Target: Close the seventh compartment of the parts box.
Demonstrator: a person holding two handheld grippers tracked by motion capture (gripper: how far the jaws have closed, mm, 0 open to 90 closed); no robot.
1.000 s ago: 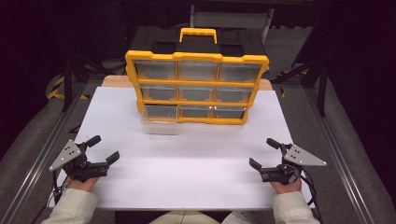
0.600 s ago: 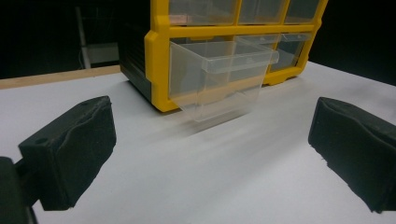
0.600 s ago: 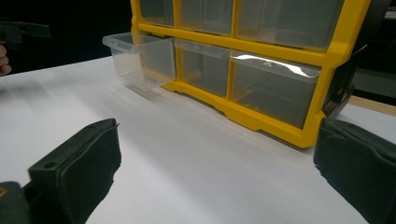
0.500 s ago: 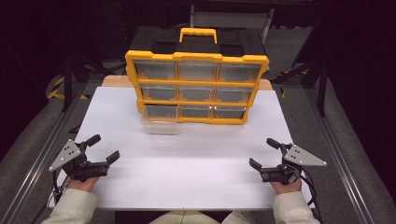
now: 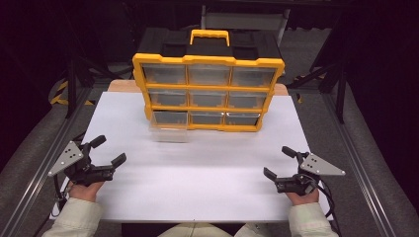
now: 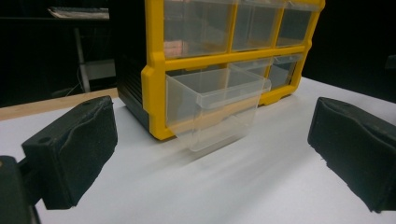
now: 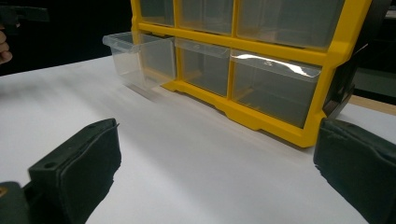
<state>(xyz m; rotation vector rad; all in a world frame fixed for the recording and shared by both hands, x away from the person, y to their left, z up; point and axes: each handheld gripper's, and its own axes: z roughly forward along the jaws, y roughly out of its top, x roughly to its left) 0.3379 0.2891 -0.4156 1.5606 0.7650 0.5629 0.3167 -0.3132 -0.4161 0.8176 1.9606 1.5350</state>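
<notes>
Item: organiser cabinet (image 5: 207, 86), yellow frame, black top with a yellow carry handle (image 5: 210, 37); three rows of three clear drawers; stands upright at the far middle of the bench (image 5: 207, 187), its front facing the person; its back overhangs or meets the far edge of the white sheet — which, cannot be told.

Item: bottom-left drawer (image 5: 169, 126), clear plastic, pulled partway out of its bay and tipped slightly downward at the front; nothing visible inside; seen in the left gripper view (image 6: 217, 105) jutting from the frame's corner, and in the right gripper view (image 7: 137, 56) at the far left of the lower row; the other eight drawers sit flush.

Item: left gripper (image 5: 106, 150), held in a hand (image 5: 84, 190) at the near left corner, close to the sheet's left edge; jaws spread wide, gripping nothing.

Item: right gripper (image 5: 279, 163), held in a hand (image 5: 304, 196) at the near right, just inside the right edge; jaws likewise wide apart, nothing between them.

Open room: a broad bare band of white surface between the cabinet front and both grippers — clear across the full width; dark metal rails (image 5: 37, 163) flank the bench on either side.
</notes>
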